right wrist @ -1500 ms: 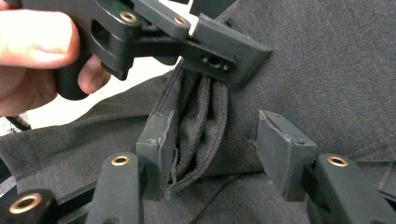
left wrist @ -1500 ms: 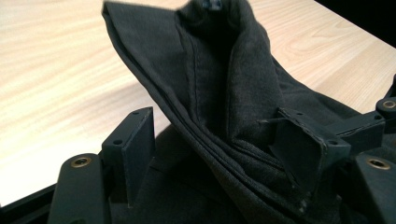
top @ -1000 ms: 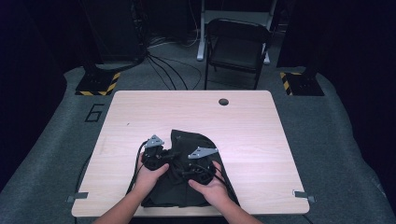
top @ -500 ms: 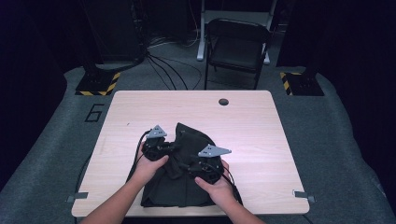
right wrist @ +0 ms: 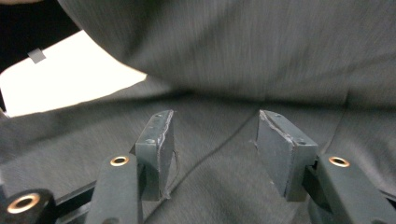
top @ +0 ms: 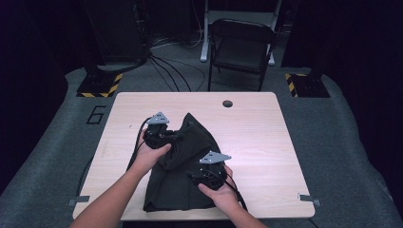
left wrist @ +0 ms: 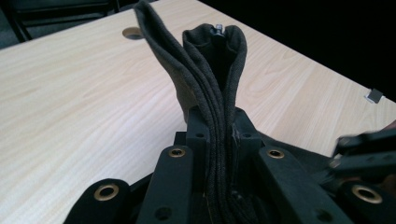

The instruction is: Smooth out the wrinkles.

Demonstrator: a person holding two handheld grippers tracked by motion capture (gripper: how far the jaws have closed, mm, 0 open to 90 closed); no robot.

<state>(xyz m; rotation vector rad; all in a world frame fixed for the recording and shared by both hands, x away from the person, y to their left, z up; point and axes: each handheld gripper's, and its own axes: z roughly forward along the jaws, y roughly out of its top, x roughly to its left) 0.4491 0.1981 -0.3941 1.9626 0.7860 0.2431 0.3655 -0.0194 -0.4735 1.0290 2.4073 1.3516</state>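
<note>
L gripper: jaws just closed on dark garment's folded edge, now raised off desk vs. 1 s ago. R gripper: jaws apart, empty, over cloth. Fold likely beginning.

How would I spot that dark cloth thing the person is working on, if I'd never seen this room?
Find the pale wooden table. On its near half lies the dark garment, the sole soft thing there. One bunched fold rises, clamped in the left hand-held gripper.

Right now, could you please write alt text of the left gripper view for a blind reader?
The left claw is shut on a bunched fold of dark cloth, which stands up from between its pads. Behind it lies a light wooden table with a round hole near its far edge.
</note>
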